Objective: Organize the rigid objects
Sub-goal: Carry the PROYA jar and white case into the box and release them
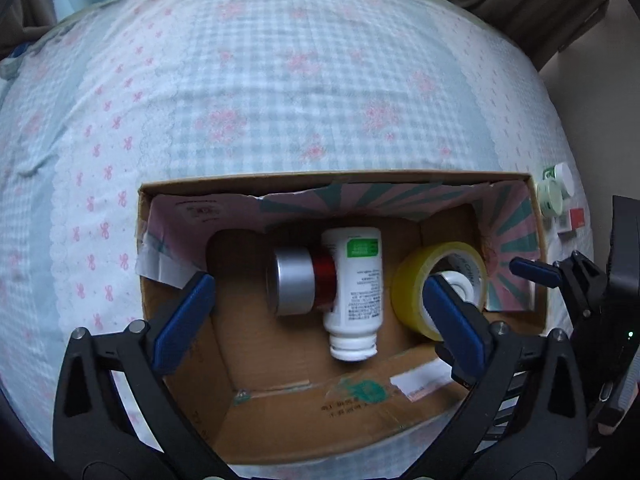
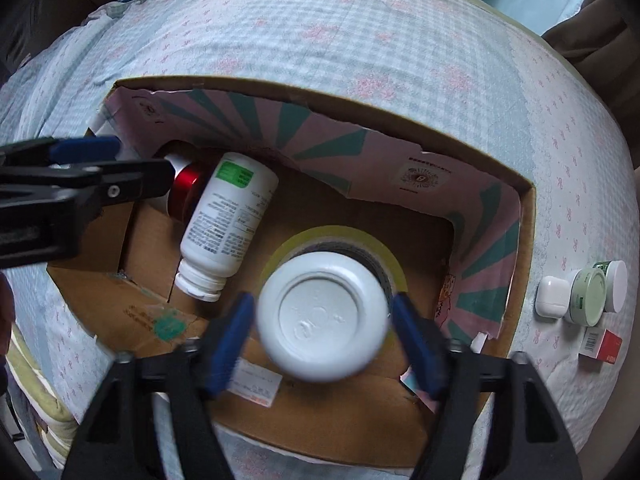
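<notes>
An open cardboard box (image 1: 538,232) (image 2: 524,232) lies on the bed. Inside lie a white bottle with a green label (image 1: 354,288) (image 2: 228,216), a red can with a silver cap (image 1: 298,282) (image 2: 184,192) and a yellow tape roll (image 1: 408,280) (image 2: 392,264). My left gripper (image 1: 316,300) is open and empty over the box. My right gripper (image 2: 322,328) holds a white bottle (image 2: 324,316) bottom-up over the tape roll; its fingers look slightly apart from the blurred bottle. The left wrist view shows this bottle (image 1: 458,286) inside the roll and a right fingertip (image 1: 534,272).
On the bedspread right of the box lie a pale green jar (image 2: 588,296) (image 1: 550,198), a white jar (image 2: 616,284), a white earbud case (image 2: 552,294) and a small red-and-white box (image 2: 600,344) (image 1: 572,220). Curtains hang behind the bed.
</notes>
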`<move>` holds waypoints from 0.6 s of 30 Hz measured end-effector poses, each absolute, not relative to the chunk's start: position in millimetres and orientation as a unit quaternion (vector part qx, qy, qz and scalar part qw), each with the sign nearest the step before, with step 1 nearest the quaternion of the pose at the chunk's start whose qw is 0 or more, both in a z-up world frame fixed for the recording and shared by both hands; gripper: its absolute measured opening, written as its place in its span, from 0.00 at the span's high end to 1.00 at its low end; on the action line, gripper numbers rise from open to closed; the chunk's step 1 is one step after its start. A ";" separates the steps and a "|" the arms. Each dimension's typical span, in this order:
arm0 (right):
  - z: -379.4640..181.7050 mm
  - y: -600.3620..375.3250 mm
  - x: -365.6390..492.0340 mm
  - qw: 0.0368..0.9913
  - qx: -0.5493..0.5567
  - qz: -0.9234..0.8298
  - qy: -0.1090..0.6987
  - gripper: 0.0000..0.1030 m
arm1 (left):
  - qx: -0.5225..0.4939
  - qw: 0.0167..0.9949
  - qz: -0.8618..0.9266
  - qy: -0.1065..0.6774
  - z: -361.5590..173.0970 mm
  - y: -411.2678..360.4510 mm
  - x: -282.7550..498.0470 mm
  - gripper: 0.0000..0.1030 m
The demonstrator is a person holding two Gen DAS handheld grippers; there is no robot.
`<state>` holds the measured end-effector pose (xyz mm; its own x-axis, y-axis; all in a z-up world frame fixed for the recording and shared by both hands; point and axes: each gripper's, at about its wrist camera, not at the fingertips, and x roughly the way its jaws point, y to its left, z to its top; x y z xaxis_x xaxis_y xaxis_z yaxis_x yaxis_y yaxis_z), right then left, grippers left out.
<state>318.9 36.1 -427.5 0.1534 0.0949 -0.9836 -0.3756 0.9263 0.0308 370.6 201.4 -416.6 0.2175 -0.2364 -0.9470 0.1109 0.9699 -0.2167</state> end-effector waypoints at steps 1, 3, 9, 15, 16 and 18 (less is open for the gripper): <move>-425.7 34.7 316.5 0.755 -0.111 0.164 0.625 0.00 | -0.052 0.775 -0.109 0.621 -417.3 200.9 371.5 0.00; -423.1 31.4 312.0 0.759 -0.111 0.168 0.619 0.00 | -0.049 0.773 -0.101 0.624 -418.0 200.7 371.5 0.00; -404.7 24.8 301.7 0.777 -0.090 0.178 0.597 0.00 | -0.058 0.772 -0.085 0.627 -405.6 203.2 365.0 0.00; -387.0 31.5 301.5 0.776 -0.091 0.176 0.598 0.00 | -0.045 0.781 -0.095 0.615 -377.7 207.0 354.2 0.00; -383.0 32.5 301.0 0.778 -0.090 0.175 0.597 0.00 | -0.048 0.783 -0.094 0.613 -372.5 209.3 352.1 0.00; -374.7 35.4 297.6 0.780 -0.094 0.173 0.594 0.00 | -0.058 0.786 -0.094 0.609 -361.9 214.6 347.4 0.00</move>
